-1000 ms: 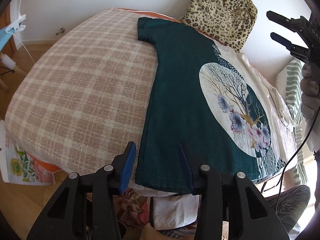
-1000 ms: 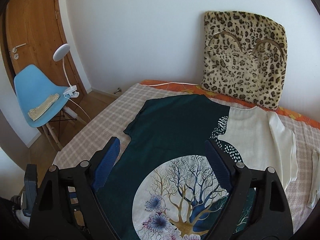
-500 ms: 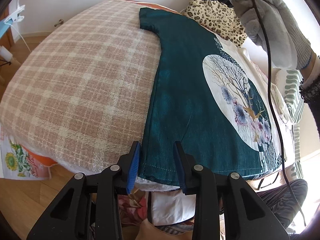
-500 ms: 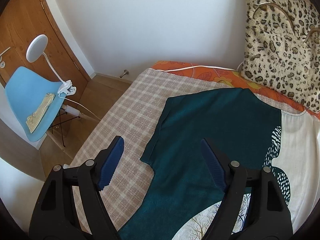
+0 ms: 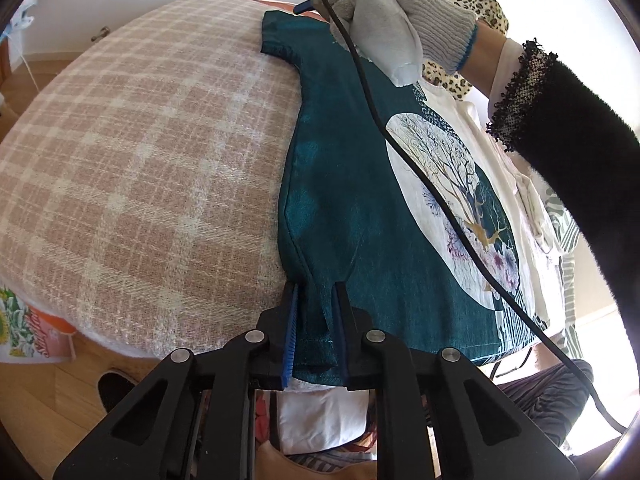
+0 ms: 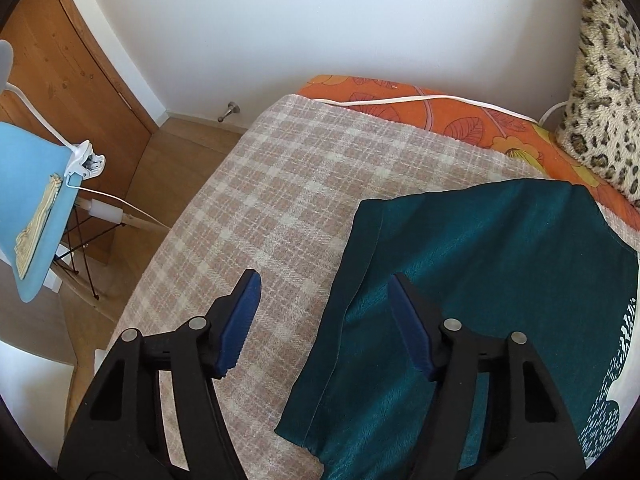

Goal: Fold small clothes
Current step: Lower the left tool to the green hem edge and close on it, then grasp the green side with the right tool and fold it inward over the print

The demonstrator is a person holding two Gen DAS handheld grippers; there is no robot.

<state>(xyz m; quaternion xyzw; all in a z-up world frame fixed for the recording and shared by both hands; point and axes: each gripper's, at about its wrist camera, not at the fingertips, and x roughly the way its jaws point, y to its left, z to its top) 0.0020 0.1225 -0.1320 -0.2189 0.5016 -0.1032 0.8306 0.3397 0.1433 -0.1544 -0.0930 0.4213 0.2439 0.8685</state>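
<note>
A teal T-shirt (image 5: 340, 184) with a round tree print lies flat on a plaid blanket (image 5: 140, 160). My left gripper (image 5: 316, 320) is at the shirt's near hem corner. Its jaws are closing, and the hem bunches into ridges between the pads. In the right wrist view my right gripper (image 6: 324, 316) hovers over the far sleeve of the T-shirt (image 6: 480, 280). Its jaws stand wide and are closing, with the sleeve's edge between them untouched. The left wrist view shows the right gripper (image 5: 277, 0) in a gloved hand (image 5: 380, 12).
A white garment (image 5: 480, 120) lies under the T-shirt's right side. A leopard cushion (image 6: 600, 100) leans on the wall behind an orange sheet (image 6: 440, 116). Left of the bed stand a blue chair (image 6: 28, 200) with a clip lamp and a wooden door (image 6: 72, 60). A black cable (image 5: 420, 184) crosses the shirt.
The left jaws narrowed from wide apart to pinching the hem corner. The right gripper swung from over the tree print to the far sleeve, sank lower, and its jaws narrowed.
</note>
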